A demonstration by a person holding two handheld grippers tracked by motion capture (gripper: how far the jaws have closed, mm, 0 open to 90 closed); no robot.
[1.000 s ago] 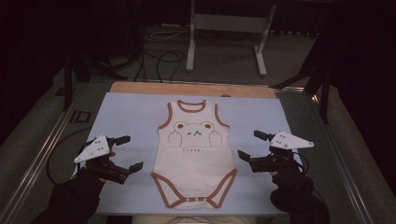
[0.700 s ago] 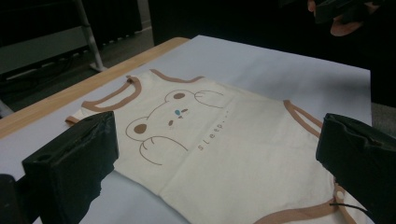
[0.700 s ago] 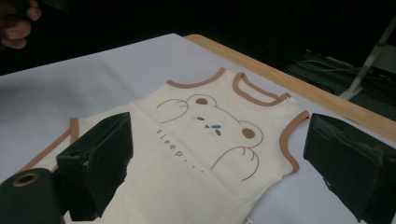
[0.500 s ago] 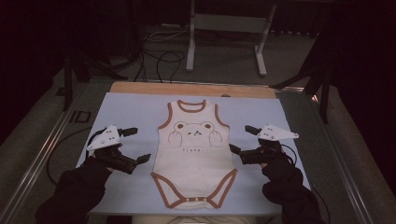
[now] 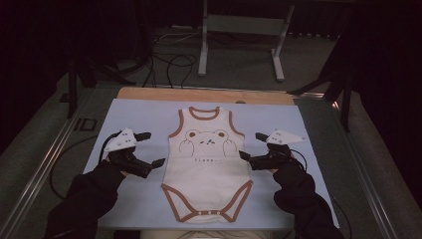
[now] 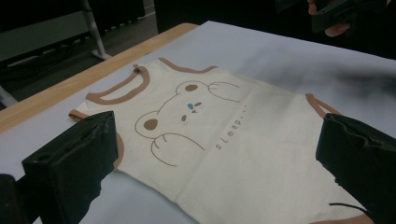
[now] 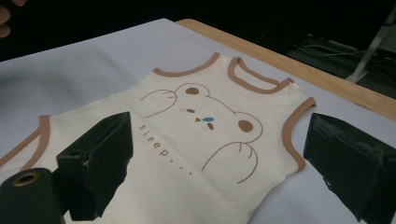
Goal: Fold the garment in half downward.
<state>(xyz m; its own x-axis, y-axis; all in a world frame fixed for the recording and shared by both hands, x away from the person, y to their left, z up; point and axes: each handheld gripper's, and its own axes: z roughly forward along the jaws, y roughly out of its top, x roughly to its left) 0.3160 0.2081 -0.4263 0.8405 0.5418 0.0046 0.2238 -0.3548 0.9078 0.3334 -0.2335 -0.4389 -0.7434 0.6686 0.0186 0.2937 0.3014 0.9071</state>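
Observation:
A cream sleeveless baby bodysuit (image 5: 208, 167) with brown trim, a bear drawing and the word "sleep" lies flat on the pale mat (image 5: 144, 114), neck hole away from me. My left gripper (image 5: 152, 148) hovers open just off its left edge, at armhole height. On the opposite side, my right gripper (image 5: 250, 145) is open beside the right armhole. In the left gripper view the wide-apart jaws of the left gripper (image 6: 217, 140) frame the bodysuit (image 6: 261, 126). The right gripper (image 7: 219, 135) likewise straddles the bodysuit (image 7: 196, 79) in its own view. Neither holds anything.
The mat covers a wooden table whose far edge (image 5: 204, 94) shows as a tan strip. Beyond it stand metal stand legs (image 5: 239, 45) and floor cables (image 5: 169, 62). A metal rail (image 5: 45, 164) runs along the left side.
Both grippers have moved forward and inward, from the lower sides of the bodysuit to beside its armholes. The bodysuit has not moved.

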